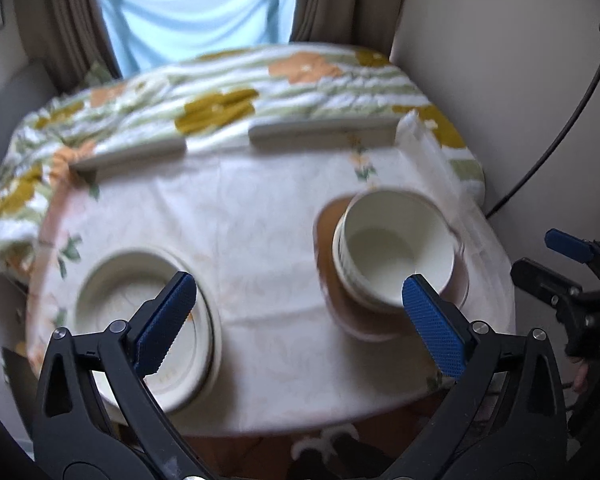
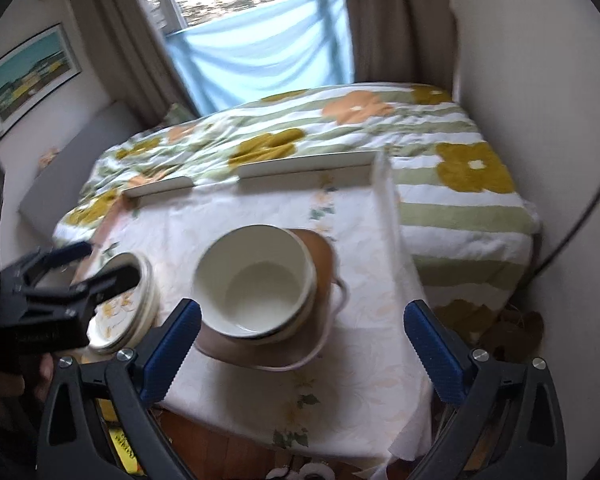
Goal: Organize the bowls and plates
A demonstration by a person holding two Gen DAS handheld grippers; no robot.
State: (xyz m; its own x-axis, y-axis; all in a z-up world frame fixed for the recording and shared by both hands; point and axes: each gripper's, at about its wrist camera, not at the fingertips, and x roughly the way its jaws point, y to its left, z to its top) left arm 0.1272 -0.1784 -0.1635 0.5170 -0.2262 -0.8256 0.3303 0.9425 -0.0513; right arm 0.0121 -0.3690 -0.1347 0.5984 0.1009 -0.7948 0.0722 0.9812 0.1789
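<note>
**A:** How far along are we with tidying the dishes?

**B:** We think we are nearly done. On the left side of the tabletop, near its front edge, our plates sit in one neat pile. On the right side our bowls sit one inside the other on a brown plate. We see no loose plate or bowl lying anywhere else on the tabletop.

**A:** So what is left?

**B:** Maybe nothing. Maybe the brown plate should join the other plates. We cannot tell from here.

**A:** What is our left gripper doing?

**B:** Its two blue fingers are spread wide and hold nothing. The plate pile shows behind the left finger, lower down, and we do not think the finger touches it. The bowls show just behind the tip of the right finger. Between the fingers is only bare cloth.

**A:** And our right gripper?

**B:** It is wide open too, with nothing in it. The bowls lie ahead of it, between the two fingers but closer to the left one, and apart from both. The plate pile is off to the left of that finger, partly hidden behind the other gripper.
</note>
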